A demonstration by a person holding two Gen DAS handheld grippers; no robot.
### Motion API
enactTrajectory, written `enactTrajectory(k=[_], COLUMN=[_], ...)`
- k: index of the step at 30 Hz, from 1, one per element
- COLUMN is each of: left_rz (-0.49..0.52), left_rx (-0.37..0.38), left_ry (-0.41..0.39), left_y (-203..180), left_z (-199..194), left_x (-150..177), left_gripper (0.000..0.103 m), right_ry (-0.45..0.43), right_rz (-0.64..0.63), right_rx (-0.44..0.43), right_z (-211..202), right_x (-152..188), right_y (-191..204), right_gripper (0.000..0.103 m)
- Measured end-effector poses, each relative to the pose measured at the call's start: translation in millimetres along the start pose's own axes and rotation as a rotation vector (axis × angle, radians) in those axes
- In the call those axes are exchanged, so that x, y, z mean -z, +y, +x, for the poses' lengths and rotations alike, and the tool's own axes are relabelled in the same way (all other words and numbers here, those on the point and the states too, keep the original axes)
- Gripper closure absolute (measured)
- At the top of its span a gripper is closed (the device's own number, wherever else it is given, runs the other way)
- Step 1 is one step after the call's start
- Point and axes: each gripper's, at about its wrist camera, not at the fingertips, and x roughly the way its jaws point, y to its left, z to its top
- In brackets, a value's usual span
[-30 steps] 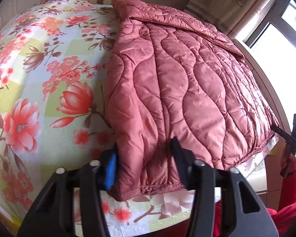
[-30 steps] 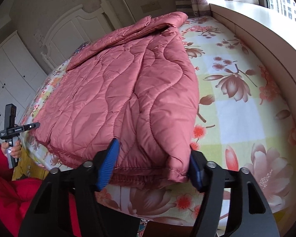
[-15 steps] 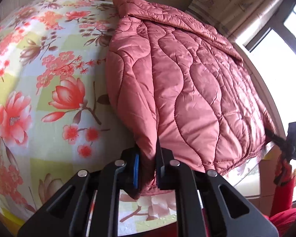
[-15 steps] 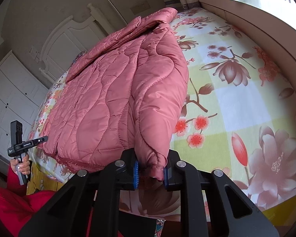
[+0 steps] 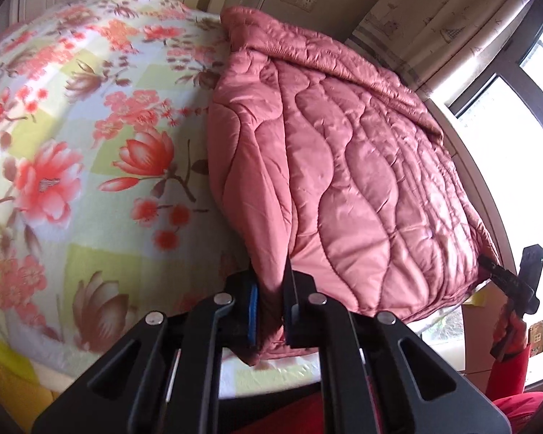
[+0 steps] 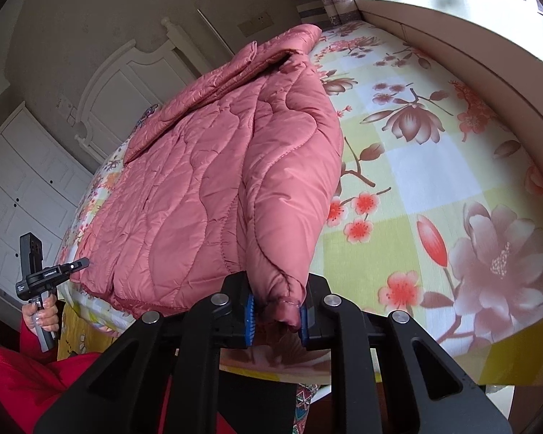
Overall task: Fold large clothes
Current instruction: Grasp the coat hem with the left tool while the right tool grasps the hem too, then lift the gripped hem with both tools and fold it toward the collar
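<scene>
Left gripper [image 5: 271, 311] and right gripper [image 6: 276, 313] fingers both clamped on near corners of pink quilted padded coat [image 5: 344, 181], floral-sheeted bed [image 5: 72, 181] beneath.

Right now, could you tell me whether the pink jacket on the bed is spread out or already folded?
Mostly spread: the jacket lies open across the bed, only its side edges turned in.

We pinch the pink quilted coat's [image 6: 213, 188] near corner in our right gripper [image 6: 276, 316] over the floral bedsheet [image 6: 434, 166]; jaws have just closed
</scene>
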Motion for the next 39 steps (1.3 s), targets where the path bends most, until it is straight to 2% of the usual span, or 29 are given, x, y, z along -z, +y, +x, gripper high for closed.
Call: enactTrajectory(k=[8, 15, 20, 24, 25, 27, 29, 30, 34, 39], left_rz=[0.017, 0.039, 0.039, 0.016, -0.004, -0.008, -0.042, -0.044, -0.107, -0.196], left_rx=[0.057, 0.115, 0.135, 0.144, 0.145, 0.140, 0.118, 0.112, 0.051, -0.015], left_ry=[-0.133, -0.274, -0.399, -0.443, -0.443, -0.444, -0.421, -0.411, -0.334, -0.236], left_y=[-25.1, -33.0, -32.3, -30.3, -27.9, -30.3, -27.8, -28.9, -23.0, -1.0], left_z=[-59.5, -117.2, -160.6, -178.1, -176.8, -178.2, -163.7, -159.6, -109.5, -36.7], left_x=[-11.5, -23.2, -45.1, -81.1, -103.6, -128.1, -170.1, -180.7, -248.5, -301.1], left_gripper=[0.094, 0.095, 0.095, 0.095, 0.095, 0.095, 0.095, 0.095, 0.095, 0.095], right_ry=[-0.131, -0.298, -0.415, -0.453, -0.453, -0.446, -0.422, -0.410, -0.343, -0.242], right_rz=[-0.029, -0.065, -0.066, -0.009, 0.003, 0.059, 0.115, 0.131, 0.209, 0.306], right_rx=[-0.088, -0.182, -0.278, -0.381, -0.391, -0.423, -0.436, -0.432, -0.377, -0.282], right_z=[-51.8, -104.0, -133.1, -136.7, -135.2, -122.3, -101.5, -92.7, -40.5, 40.4], right_x=[8.2, 4.6, -22.2, -76.5, -89.4, -126.8, -165.6, -179.9, -238.9, -291.1], right_y=[29.8, 57.0, 64.8, 59.1, 57.8, 52.5, 46.7, 45.2, 36.7, 19.8], right_gripper=[0.085, 0.085, 0.085, 0.085, 0.085, 0.085, 0.085, 0.085, 0.085, 0.085])
